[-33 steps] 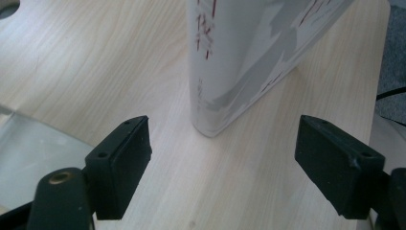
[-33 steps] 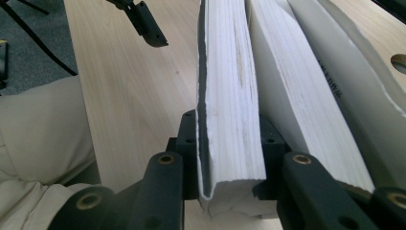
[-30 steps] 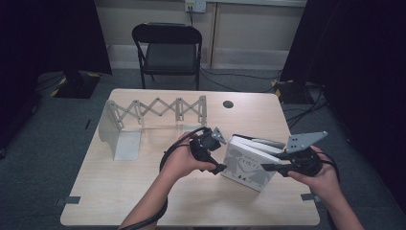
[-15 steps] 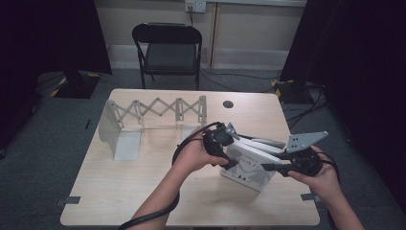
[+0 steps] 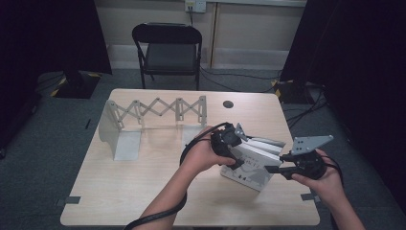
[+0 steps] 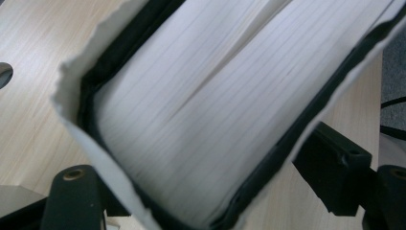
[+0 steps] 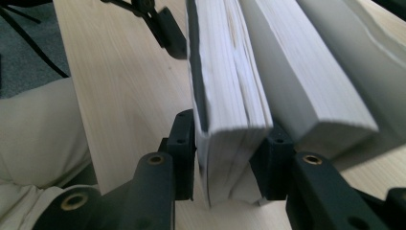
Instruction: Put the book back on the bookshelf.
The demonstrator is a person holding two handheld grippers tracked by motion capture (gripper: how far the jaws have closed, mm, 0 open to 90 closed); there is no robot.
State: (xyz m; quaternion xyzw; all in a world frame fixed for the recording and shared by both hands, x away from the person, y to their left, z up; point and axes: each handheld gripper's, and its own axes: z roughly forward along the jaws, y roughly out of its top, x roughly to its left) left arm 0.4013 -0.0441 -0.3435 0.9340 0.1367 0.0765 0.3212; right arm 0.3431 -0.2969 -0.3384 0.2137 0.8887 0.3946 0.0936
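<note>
A thick white-covered book (image 5: 249, 167) leans on the table at the right, in front of two more books (image 5: 268, 143). My left gripper (image 5: 233, 151) is at its left end. In the left gripper view the book (image 6: 206, 110) spans the gap and both jaws of that gripper (image 6: 201, 187) touch its covers; they have just been closing. My right gripper (image 5: 270, 168) holds the book's right end. Its pads (image 7: 184, 153) sit against both covers of the book (image 7: 230, 96), though this gripper (image 7: 227, 153) has just been opening.
A grey expanding rack (image 5: 158, 108) with a metal end plate (image 5: 119, 139) stands at the table's back left. Two other books (image 7: 306, 72) lean right behind the held one. A round cable hole (image 5: 228, 104) is near the far edge. A folding chair (image 5: 167, 48) stands beyond the table (image 5: 143, 191).
My left hand has moved right and slightly away, from beside the books onto the front book's left end. The right hand has stayed in place.
</note>
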